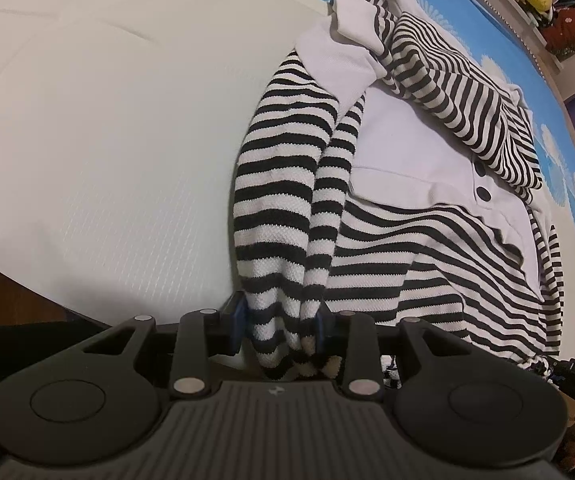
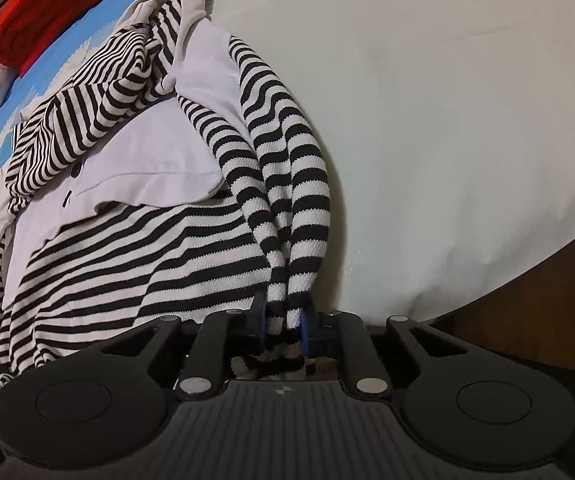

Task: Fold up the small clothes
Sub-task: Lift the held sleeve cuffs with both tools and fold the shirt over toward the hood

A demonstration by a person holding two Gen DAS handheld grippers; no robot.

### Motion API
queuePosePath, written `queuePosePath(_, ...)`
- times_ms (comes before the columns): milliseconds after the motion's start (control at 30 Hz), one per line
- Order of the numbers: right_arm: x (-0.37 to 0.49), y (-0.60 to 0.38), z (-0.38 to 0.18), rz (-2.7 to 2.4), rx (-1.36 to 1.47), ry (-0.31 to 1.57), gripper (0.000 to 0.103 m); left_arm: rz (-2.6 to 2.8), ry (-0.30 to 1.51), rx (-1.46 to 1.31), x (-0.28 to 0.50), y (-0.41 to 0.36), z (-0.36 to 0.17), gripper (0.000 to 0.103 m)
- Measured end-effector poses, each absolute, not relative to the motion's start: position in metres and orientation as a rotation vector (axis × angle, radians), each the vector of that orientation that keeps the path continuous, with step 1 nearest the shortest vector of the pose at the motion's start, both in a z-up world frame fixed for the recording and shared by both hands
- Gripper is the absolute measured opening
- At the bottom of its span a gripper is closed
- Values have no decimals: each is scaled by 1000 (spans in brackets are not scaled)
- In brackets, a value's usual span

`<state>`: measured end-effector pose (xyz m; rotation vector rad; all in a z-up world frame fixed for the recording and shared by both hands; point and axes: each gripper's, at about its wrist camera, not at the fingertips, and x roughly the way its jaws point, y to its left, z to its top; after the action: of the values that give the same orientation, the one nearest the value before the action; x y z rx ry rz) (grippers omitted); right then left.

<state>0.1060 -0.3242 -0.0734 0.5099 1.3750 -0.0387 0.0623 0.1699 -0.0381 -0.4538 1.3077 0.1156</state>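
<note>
Both the left gripper (image 1: 279,326) and right gripper (image 2: 283,320) have jaws closed on bunched hem of the striped top (image 1: 387,280); uneven pulling may drag it crooked on the bed (image 1: 107,140)

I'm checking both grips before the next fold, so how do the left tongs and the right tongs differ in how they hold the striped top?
The left tongs stand wider, pinching a thick double fold; the right tongs sit closer, squeezing a narrower bunch. In the left view the striped top spreads to the right; in the right view it spreads left. Both are shut on its striped hem at the mattress edge.
</note>
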Motion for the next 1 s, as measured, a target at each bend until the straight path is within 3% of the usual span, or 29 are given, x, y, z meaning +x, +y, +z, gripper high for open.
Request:
queuePosePath(100, 105, -325, -73, -35, 510, 1370, 16, 117, 1303, -462, 61, 171, -38, 34)
queuePosePath(200, 104, -325, -71, -36, 504, 1359, 14, 105, 1293, -450, 60, 171, -37, 17)
queuePosePath(567, 104, -324, -70, -33, 495, 1356, 13, 93, 1278, -391, 57, 164, -36, 23)
queuePosePath(700, 102, -326, -67, -32, 510, 1329, 10, 64, 1247, -346, 53, 158, -29, 9)
queuePosePath(1000, 90, -340, -42, -10, 593, 1187, 7, 9, 1146, -318, 53, 155, 14, 6)
